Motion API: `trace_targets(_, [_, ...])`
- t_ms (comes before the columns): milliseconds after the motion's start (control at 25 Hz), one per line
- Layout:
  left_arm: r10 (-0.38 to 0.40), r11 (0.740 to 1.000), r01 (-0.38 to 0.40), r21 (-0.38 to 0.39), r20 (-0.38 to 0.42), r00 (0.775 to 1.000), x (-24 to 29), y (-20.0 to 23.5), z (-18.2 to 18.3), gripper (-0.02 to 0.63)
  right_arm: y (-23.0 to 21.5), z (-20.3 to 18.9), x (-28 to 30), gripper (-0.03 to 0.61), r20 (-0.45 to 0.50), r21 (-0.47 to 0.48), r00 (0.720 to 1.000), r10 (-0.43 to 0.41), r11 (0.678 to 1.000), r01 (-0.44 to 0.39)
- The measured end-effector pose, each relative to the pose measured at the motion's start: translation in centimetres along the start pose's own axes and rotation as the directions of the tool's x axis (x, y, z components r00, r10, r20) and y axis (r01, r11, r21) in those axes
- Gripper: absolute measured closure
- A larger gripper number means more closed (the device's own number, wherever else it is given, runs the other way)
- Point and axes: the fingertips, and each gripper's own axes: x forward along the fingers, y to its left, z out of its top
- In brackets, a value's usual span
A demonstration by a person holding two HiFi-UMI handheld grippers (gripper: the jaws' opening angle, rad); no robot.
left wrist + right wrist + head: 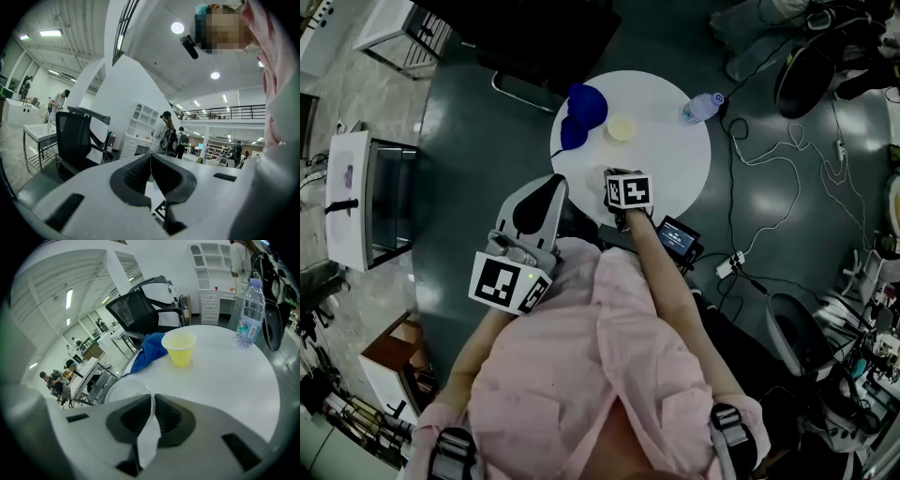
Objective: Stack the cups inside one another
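Right gripper view: the right gripper has its jaws closed to a narrow gap on the near wall of the white cup. A strip of that thin wall runs down between the pads. The white cup stands mouth up at the near edge of the table. Only part of its rim and inside shows past the left jaw, and that part is bare.

The yellow cup stands upright near the table centre, well apart from the white cup. Its mouth faces up and only its own yellow wall shows inside. The two cups are not yet nested.

A blue cloth lies bunched just beside the yellow cup, on the side toward the black chair. A clear bottle with a blue cap stands upright near the far right edge of the table. Its fill level cannot be read.

Left gripper view: the left gripper has its jaws together with nothing between them. It points level across the room.

Head view: the left gripper is held off the table, at the person's left side. The right gripper reaches over the near rim of the table.
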Motion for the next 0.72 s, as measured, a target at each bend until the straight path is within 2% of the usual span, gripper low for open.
trace_targets(200, [-0.017,1.0,0.017,0.002,0.0,1.0,0.0,-0.6,-0.1,0.595,0.3,0.7,-0.9,0.537,0.048,0.003,0.999,0.007,1.0,-0.007])
trace_targets(360, [-0.026,1.0,0.026,-0.003,-0.006,1.0,0.0,-0.8,-0.3,0.594,0.9,2.2,-2.4,0.537,0.122,-0.001,0.992,0.028,1.0,-0.029])
trace_targets(560, [-0.059,0.998,0.059,-0.005,-0.01,0.998,0.1,-2.0,-0.7,0.594,1.1,4.0,-5.3,0.538,0.235,-0.025,0.972,0.031,0.999,-0.026])
trace_targets(720, [-0.079,0.997,0.079,-0.016,-0.01,0.997,-0.2,-2.7,-0.8,0.594,1.3,4.9,-7.9,0.538,0.319,-0.009,0.947,0.022,1.0,-0.02])
